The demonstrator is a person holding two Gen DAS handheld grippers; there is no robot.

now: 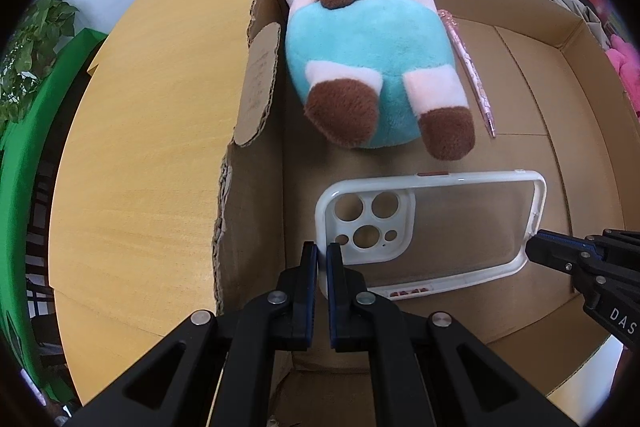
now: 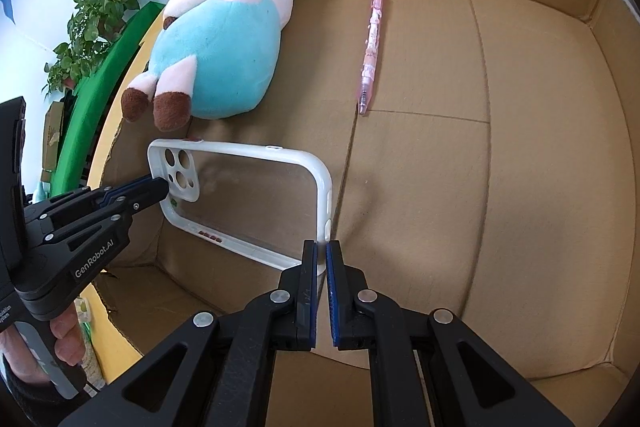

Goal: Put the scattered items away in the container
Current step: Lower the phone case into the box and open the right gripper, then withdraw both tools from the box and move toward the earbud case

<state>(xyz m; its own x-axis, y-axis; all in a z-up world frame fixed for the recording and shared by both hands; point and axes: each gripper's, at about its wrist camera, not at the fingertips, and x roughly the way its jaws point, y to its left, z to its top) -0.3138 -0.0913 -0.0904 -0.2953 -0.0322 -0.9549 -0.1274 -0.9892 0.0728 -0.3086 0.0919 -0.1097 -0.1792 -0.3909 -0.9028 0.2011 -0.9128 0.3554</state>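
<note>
A: We had the clear plastic phone case with the white rim (image 1: 432,227) down inside the open brown cardboard box (image 1: 568,27), held at both ends. Our left gripper (image 1: 322,251) was clamped on the camera-cutout end, our right gripper (image 2: 322,247) pinched the opposite short rim.

B: And it looked light and bendy to us, slick too, so the thin rim was the only sensible hold. The clear back offered nothing to grip.

A: Beyond it lay the soft pink-and-turquoise plush pig (image 2: 224,39) against the left wall, and the slim pink translucent pen (image 2: 372,39) to its right.

B: We couldn't tell whether the case touched the floor. The pig's face was cut off, and the near box wall hid behind our fingers.
</note>
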